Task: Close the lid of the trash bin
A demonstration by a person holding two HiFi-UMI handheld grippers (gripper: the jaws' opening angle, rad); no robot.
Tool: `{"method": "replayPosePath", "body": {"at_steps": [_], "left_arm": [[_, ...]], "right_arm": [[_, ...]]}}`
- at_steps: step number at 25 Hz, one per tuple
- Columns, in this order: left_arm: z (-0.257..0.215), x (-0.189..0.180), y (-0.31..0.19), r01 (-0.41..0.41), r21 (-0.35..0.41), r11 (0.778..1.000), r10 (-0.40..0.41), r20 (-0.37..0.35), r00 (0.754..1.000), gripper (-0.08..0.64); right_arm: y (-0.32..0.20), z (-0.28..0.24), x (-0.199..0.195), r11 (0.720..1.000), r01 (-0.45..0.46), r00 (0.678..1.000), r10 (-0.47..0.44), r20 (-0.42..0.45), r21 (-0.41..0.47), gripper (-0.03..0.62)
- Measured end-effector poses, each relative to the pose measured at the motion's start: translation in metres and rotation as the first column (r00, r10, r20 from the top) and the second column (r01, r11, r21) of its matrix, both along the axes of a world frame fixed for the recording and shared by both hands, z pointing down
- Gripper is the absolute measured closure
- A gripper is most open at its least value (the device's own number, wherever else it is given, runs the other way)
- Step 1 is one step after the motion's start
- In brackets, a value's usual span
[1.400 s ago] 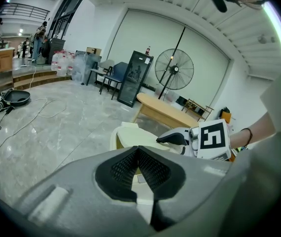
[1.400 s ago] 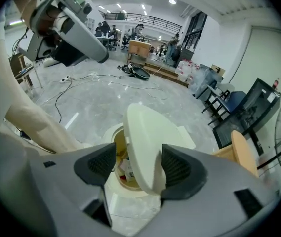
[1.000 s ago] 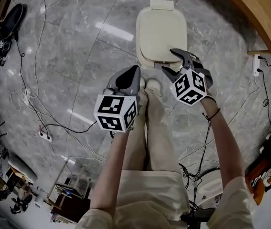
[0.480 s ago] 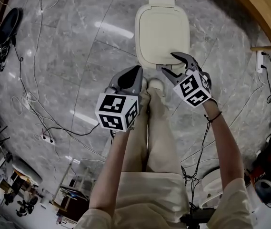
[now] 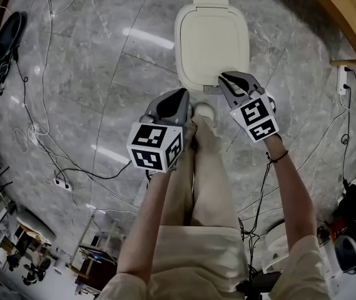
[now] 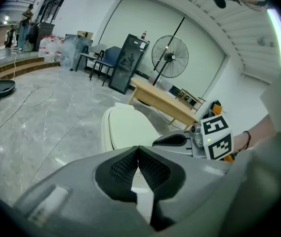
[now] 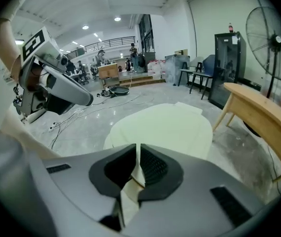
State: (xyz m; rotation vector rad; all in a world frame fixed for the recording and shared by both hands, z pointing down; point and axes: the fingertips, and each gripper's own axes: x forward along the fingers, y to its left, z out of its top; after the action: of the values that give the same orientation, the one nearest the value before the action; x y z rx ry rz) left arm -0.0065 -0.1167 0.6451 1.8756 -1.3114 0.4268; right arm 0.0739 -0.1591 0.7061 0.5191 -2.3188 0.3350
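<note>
Your right gripper [image 7: 138, 152]: the jaws have just been closing and now stand all but together, with only a thin slit between the pads. Nothing seen pinched; a pale surface shows through the slit. In the head view its tips sit at the near right edge of the lid [image 5: 212, 37]; touching or just above, cannot tell. Its cube [image 5: 254, 117] rides behind, toward you. In the right gripper view the lid spreads just ahead of and below the jaws. Your left gripper [image 6: 138, 154]: pads pressed together, empty. It hangs short of the bin [image 6: 105, 135], off the near left corner and apart from it, over your shoes [image 5: 204, 110], its cube [image 5: 154, 145] nearest you. In the left gripper view the bin stands ahead and a little left, with the right gripper at the right of the lid's near edge. The lid lies flat down on the bin, closed, hinge tab on the side away from you. The bin stands on a grey marble floor [image 5: 102, 61], directly ahead of your feet. Outward: cables [image 5: 37, 127] trail across the floor to your left, a wooden table [image 5: 346, 17] lies beyond the bin to the right, and a fan [image 6: 170, 56] stands behind it.
</note>
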Motion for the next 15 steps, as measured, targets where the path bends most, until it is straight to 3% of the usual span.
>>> {"method": "replayPosePath", "body": {"at_steps": [15], "left_arm": [[0.021, 0.007, -0.005, -0.004, -0.011, 1.000, 0.004, -0.007, 1.000, 0.537]], "right_arm": [[-0.001, 0.014, 0.001, 0.999, -0.049, 0.999, 0.050, -0.016, 0.010, 0.588]]}}
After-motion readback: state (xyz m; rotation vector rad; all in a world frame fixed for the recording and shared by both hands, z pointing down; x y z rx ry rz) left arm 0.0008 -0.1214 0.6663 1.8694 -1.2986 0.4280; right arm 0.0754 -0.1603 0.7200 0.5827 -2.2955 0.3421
